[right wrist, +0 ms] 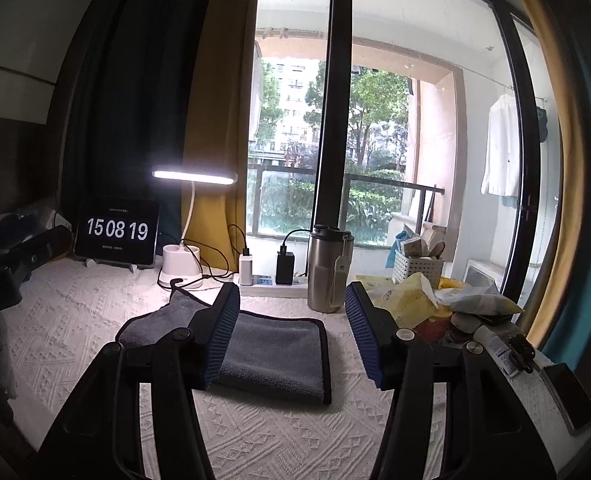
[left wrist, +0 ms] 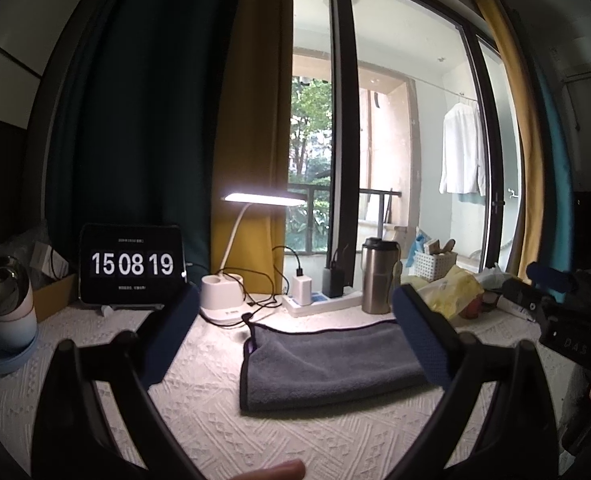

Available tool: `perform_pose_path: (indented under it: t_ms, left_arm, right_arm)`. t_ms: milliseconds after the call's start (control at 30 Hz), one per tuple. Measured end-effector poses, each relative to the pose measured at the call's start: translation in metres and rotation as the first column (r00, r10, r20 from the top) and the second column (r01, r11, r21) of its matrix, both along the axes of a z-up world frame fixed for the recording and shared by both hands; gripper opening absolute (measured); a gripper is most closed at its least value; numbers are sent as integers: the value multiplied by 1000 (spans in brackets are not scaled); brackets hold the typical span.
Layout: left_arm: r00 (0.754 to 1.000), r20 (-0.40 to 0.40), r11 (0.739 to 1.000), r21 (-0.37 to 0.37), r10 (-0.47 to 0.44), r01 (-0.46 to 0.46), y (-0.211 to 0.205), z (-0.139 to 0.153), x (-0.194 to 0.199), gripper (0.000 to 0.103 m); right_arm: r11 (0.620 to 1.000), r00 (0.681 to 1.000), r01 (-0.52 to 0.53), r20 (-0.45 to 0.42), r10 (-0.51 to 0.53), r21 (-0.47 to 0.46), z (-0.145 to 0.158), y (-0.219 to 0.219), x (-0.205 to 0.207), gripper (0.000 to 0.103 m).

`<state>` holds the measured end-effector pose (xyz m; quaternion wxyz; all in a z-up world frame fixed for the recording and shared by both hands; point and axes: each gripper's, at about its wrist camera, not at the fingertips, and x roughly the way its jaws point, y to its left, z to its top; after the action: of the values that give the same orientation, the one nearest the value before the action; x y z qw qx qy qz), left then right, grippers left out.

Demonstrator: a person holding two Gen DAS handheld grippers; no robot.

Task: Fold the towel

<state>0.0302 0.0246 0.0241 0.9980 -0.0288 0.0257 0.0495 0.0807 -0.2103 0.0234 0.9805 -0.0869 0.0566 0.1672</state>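
Left tool (left wrist: 291, 344) hangs wide open above the counter (left wrist: 199, 412), nothing between its blue pads, and our right tool (right wrist: 291, 336) is spread just as wide and just as empty. Between them lies the towel (left wrist: 327, 364), grey with a dark trim, flat on the white textured cloth. We judge it already folded at least once: the edge at its left looks doubled and its outline is a compact rectangle. In the right view its far left corner (right wrist: 175, 304) rides up a little, untidy. So a fold or two may remain, or just a smoothing; we cannot tell which from here.

Around it, plenty to mind. A steel tumbler (right wrist: 329, 268) stands just behind the towel's right end, a power strip (right wrist: 271, 282) with chargers beside it, and a black cable trails close to the raised corner. The desk lamp (right wrist: 183, 264) and clock screen (right wrist: 115, 232) sit further left. Yellow bags (right wrist: 407, 300) crowd the right side.
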Motion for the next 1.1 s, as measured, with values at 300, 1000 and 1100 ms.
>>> perform_pose_path:
  t_ms: [300,1000,1100]
  left_arm:
    - [999,43,999,53,0,-2,-8,-24,-27,98]
    - [1000,-11,1000,29,-11,12,-8,-36,-20,99]
    - [1000,-14,1000,27,-14,14,-9,-37,-18,99]
  right_arm:
    - [999,999,43,9,-44,22,-24,-6,-20,64]
    - [998,998,55,-26,-55,12,-32,-8,-16,64]
    - [998,998,59,-32,-58,15,-33,-9,-14,64]
